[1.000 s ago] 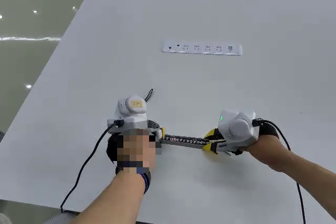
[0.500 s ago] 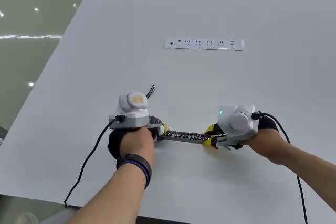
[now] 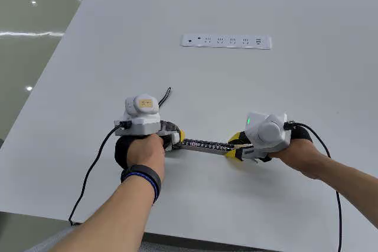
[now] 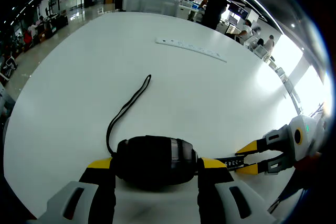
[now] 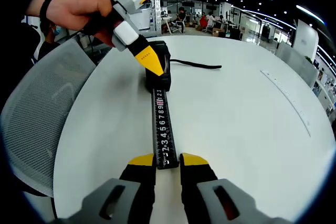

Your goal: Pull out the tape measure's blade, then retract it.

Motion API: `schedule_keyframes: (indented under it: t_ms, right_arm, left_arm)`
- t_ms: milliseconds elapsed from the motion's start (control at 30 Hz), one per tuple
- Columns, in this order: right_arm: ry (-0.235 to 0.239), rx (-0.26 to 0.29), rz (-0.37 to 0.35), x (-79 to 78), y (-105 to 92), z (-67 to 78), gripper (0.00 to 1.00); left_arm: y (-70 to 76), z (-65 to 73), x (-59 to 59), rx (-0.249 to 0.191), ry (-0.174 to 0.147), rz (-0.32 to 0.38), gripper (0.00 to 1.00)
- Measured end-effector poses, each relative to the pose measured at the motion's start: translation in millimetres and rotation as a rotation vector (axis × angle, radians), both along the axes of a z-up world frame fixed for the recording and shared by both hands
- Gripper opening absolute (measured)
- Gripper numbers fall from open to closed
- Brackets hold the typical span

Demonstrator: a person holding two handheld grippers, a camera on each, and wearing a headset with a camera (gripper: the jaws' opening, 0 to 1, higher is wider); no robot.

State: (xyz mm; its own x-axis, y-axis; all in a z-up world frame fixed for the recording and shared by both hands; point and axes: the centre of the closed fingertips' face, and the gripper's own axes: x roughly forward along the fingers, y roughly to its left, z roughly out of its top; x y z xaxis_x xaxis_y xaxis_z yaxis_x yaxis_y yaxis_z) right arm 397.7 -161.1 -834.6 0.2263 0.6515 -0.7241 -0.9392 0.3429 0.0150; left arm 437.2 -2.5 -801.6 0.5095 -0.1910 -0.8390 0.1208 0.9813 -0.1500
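Black round tape measure case (image 4: pixel 156 153) sits near-centre on white table (image 3: pixel 236 98), clamped by left gripper (image 3: pixel 175 138). Right gripper (image 5: pixel 167 160) pinches black numbered blade (image 5: pixel 162 124) end. Pull-out looks partway; next draw rightward, then feed back.

The tape measure's case (image 4: pixel 156 153) is black plastic with a soft sheen. Its blade (image 5: pixel 163 124) looks dark, smooth and faintly glossy. The table (image 3: pixel 248 4) is white, smooth and matt. The far power strip (image 3: pixel 225 41) is white plastic, and the chair (image 5: pixel 37 114) is grey mesh.
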Motion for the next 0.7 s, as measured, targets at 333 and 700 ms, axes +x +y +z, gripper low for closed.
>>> schedule_keyframes:
  t_ms: [333,700]
  right_arm:
    - [-0.006,0.013,-0.017,-0.7,0.5,0.7,0.17]
    - [0.015,0.044,-0.052,2.0,0.8,2.2,0.14]
  left_arm:
    - [-2.8,2.9,3.5,0.012,-0.011,-0.076,0.61]
    - [-1.6,3.2,3.6,-0.016,-0.017,-0.083,0.59]
